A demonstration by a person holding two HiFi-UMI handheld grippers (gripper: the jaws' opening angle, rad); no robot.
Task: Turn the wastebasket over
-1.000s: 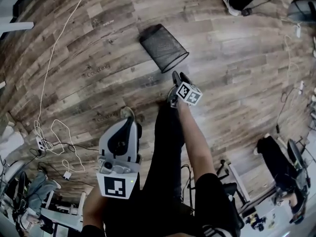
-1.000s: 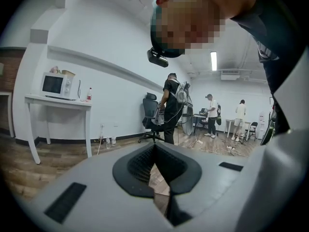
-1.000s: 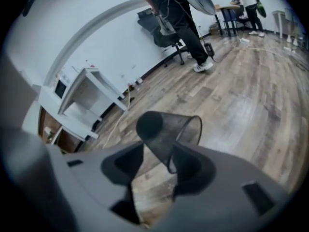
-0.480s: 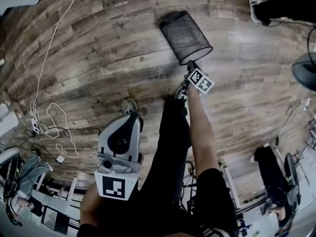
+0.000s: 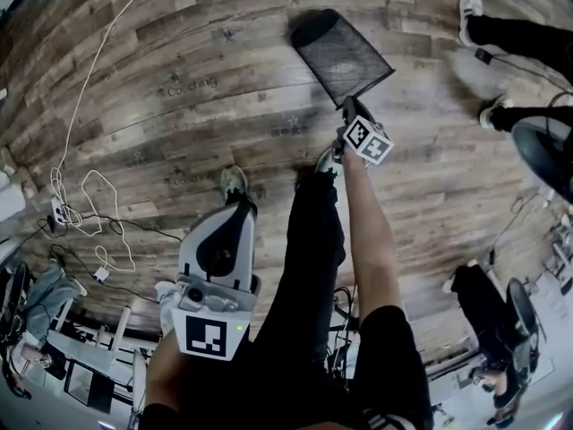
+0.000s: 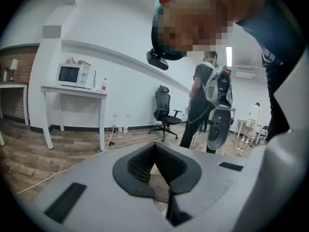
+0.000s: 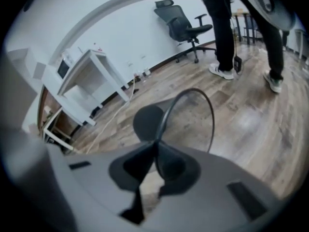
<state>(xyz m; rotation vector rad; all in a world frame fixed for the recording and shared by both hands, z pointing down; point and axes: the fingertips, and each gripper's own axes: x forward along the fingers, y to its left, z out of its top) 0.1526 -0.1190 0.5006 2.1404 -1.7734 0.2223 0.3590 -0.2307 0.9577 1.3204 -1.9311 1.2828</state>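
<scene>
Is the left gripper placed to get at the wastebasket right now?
Probably not: the left gripper hangs shut, well short of the wastebasket; the right gripper's jaws have just been closing on its rim.

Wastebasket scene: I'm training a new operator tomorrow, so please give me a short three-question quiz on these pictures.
1. True or false: the black wire-mesh wastebasket stands upright, mouth up, on the wooden plank floor.
2. What sits between the right gripper's jaws? A) nothing B) the wastebasket's rim C) a white cable
3. What does the left gripper hold?

Key:
1. False; it is tipped over, mouth toward the right gripper.
2. B; those jaws have just been closing and now pinch the rim.
3. Nothing; its jaws are shut and empty.
</scene>
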